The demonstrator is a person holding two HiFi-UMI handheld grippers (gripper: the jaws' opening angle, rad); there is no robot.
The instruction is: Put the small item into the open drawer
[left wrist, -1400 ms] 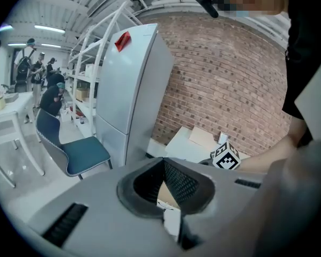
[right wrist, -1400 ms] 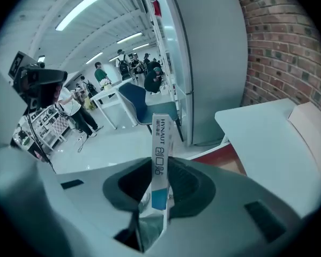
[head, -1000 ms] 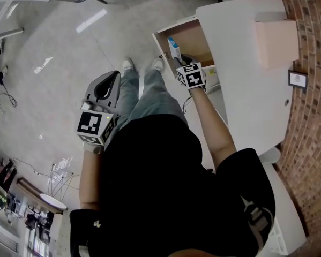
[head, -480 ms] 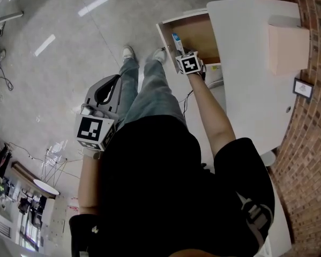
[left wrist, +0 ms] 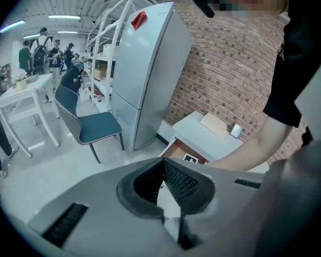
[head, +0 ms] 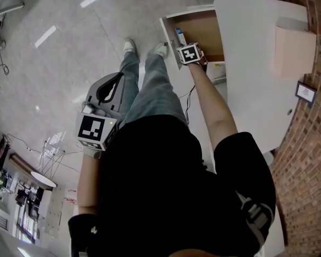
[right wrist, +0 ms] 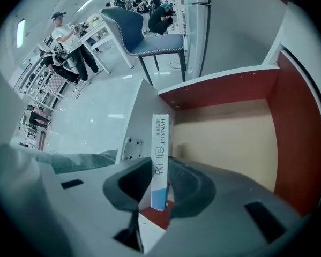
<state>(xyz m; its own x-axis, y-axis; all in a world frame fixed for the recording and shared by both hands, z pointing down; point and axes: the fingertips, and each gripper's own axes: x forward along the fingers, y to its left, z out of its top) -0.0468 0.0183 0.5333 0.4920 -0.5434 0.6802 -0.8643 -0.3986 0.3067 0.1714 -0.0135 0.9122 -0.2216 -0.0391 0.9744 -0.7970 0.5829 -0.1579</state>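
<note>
Our right gripper (right wrist: 159, 170) pinches the small box (right wrist: 161, 143) upright and edge-on, so it can slip down just inside the open drawer (right wrist: 230, 135). Our left gripper (left wrist: 163, 164) hangs closed and empty, out of the way.

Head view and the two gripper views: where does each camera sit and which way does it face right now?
Head view: on the person's head, looking steeply down; shows black shirt, jeans, left gripper, and right gripper at the drawer.
Left gripper view: on the left gripper, facing fridge, chair and brick wall; right forearm shows.
Right gripper view: on the right gripper, looking into the drawer past the held box; jeans low left.
Shared: all three show the drawer.
</note>
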